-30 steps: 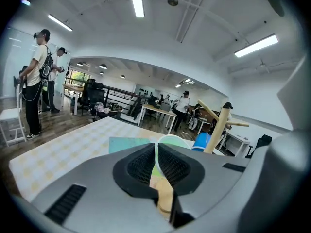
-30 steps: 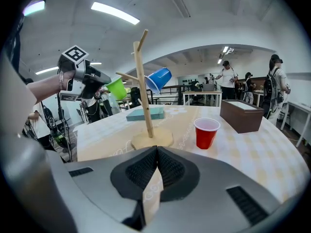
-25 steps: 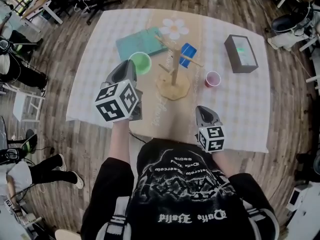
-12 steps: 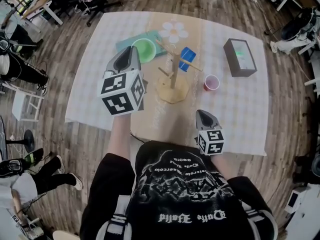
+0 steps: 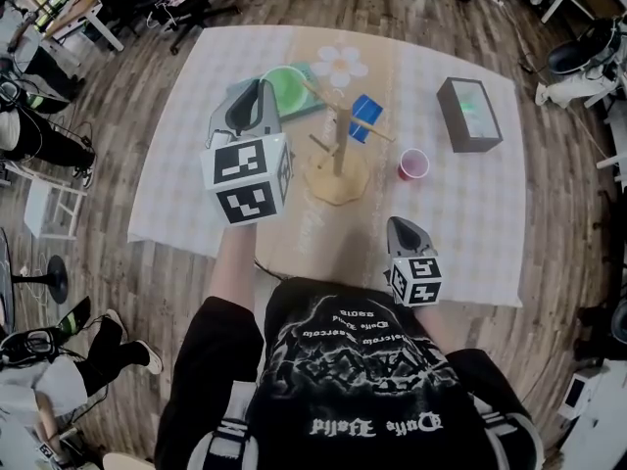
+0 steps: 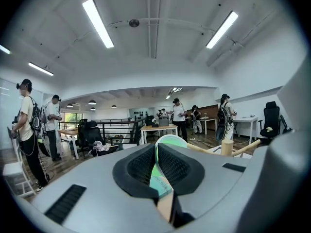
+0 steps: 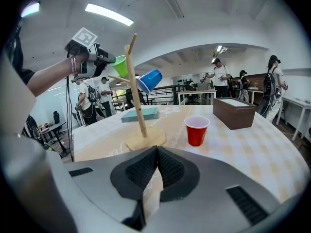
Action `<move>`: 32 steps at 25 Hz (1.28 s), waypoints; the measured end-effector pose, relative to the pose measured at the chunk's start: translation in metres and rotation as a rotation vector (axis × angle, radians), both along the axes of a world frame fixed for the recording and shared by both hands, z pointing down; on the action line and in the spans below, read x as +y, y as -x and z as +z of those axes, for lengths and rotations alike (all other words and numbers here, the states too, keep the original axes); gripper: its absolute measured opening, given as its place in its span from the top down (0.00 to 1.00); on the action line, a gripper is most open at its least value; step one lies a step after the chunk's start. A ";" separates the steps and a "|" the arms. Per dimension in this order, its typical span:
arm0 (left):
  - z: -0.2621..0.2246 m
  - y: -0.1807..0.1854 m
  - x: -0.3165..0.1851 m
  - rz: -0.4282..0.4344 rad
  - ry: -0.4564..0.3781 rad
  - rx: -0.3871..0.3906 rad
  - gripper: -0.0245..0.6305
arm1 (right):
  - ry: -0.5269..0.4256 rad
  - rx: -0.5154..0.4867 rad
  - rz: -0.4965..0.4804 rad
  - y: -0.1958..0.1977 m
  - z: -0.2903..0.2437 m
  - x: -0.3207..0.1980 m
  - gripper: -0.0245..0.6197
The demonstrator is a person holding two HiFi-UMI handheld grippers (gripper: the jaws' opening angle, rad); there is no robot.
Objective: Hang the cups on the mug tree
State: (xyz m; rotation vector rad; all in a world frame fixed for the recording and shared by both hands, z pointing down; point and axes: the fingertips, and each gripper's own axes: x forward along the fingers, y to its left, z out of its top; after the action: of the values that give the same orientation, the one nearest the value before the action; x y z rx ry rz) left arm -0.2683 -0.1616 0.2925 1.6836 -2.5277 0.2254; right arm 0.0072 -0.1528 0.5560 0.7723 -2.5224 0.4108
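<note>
**One cup hung, one gripped, one on the bench**

Three cups surround the wooden mug tree (image 5: pixel 340 137), which stands upright on the checked cloth of the bench (image 5: pixel 176 164). A blue plastic cup (image 5: pixel 365 116) hangs tilted from a peg on the tree's right side. A red plastic cup (image 5: pixel 413 164) stands upright on the bench to the right of the tree's base, apart from it. The left gripper (image 6: pixel 156 155) is clenched on the thin wall of a green plastic cup (image 5: pixel 286 84) and holds it in the air just left of the tree's upper pegs. Whether the cup touches a peg cannot be told. The right gripper (image 7: pixel 156 153) is pressed fully closed with nothing between its pads, and hangs low on the near side of the tree, well apart from it. A dark brown box (image 5: pixel 470 114) lies further right of the tree, beyond the red cup.
</note>
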 end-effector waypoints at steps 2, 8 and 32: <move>-0.003 -0.003 -0.001 0.006 -0.002 -0.021 0.90 | -0.003 -0.007 0.007 -0.001 -0.003 -0.002 0.95; -0.013 -0.019 -0.005 0.001 0.016 -0.123 0.90 | -0.008 -0.018 0.022 -0.015 -0.015 -0.011 0.95; 0.002 -0.042 -0.004 0.035 0.015 -0.259 0.90 | -0.022 0.000 0.013 -0.007 -0.004 -0.007 0.95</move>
State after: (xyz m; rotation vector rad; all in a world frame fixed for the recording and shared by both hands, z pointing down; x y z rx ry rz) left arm -0.2262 -0.1652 0.2947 1.7995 -2.6664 0.4951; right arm 0.0143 -0.1600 0.5521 0.7969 -2.5274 0.3875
